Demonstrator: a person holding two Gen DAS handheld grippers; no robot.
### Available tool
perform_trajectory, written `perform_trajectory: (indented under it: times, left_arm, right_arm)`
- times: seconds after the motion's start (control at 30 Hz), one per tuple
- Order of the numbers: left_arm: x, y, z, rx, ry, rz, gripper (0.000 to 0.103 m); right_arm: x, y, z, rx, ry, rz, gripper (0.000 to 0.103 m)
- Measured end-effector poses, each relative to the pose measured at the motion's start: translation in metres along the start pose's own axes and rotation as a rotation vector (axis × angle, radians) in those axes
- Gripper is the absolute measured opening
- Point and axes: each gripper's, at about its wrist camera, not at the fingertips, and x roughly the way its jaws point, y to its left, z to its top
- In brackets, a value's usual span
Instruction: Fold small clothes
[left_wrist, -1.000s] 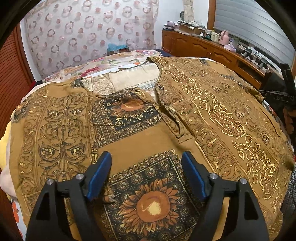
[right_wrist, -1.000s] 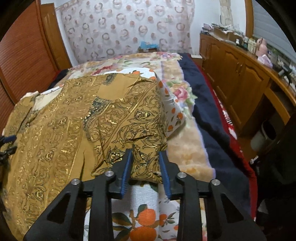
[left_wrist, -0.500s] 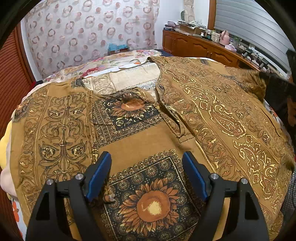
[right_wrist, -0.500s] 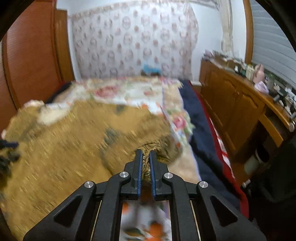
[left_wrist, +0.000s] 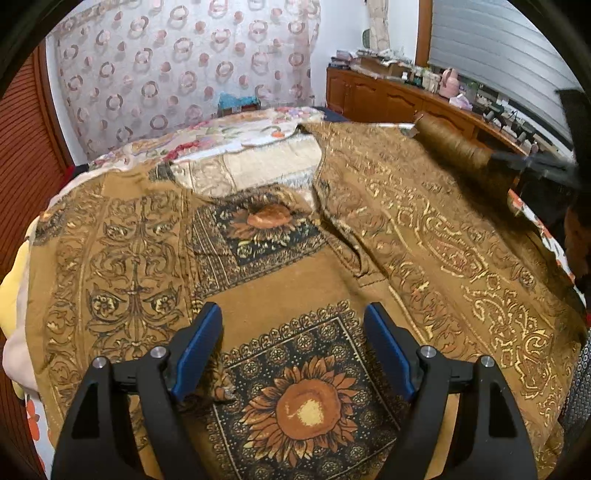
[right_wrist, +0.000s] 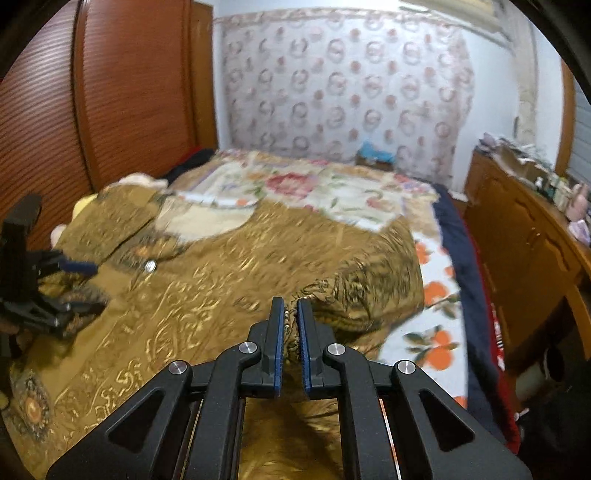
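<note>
Left wrist view: the left gripper (left_wrist: 293, 345) sits low in the frame, jaws spread wide, over a sunflower print on the brown shirt (left_wrist: 280, 269), which lies spread across the bed (left_wrist: 236, 133). Toward the upper right of the frame, a bunched sleeve (left_wrist: 454, 147) is lifted off the cloth. Over in the right wrist view, the right gripper (right_wrist: 290, 325) is clamped tight on that sleeve at lower centre. Beyond, the patterned curtain (right_wrist: 343, 88) hangs at the top, with a wooden cabinet (right_wrist: 517, 236) at the right edge.
</note>
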Motion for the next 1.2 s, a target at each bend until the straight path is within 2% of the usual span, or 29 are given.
perform_trajectory:
  times: [0.17,0.3,0.37,0.57,0.77,0.93,1.2]
  left_arm:
    - [-0.011,-0.003,-0.001,0.012,-0.035,-0.033,0.080]
    - [-0.025,-0.003,0.004,-0.004,-0.088,-0.054,0.080]
    - [-0.035,-0.003,0.006,-0.010,-0.121,-0.073,0.080]
    - [-0.059,-0.007,0.015,-0.015,-0.193,-0.097,0.080]
    - [-0.072,-0.015,0.016,-0.009,-0.219,-0.101,0.080]
    - [-0.074,-0.016,0.014,-0.012,-0.215,-0.104,0.080]
    - [-0.070,-0.013,0.008,-0.036,-0.193,-0.101,0.080]
  right_arm:
    - [0.018,0.009,-0.013,0.025,0.065,0.044,0.008]
    - [0.015,0.010,-0.014,0.025,0.060,0.050,0.011]
    - [0.011,0.009,-0.012,0.024,0.049,0.049,0.023]
    - [0.000,-0.008,-0.002,0.058,0.020,-0.010,0.039]
    - [0.021,-0.043,-0.001,0.142,0.089,-0.084,0.041]
    - [0.045,-0.072,-0.006,0.273,0.144,-0.054,0.041]
    - [0.059,-0.083,0.005,0.310,0.157,-0.060,0.040]
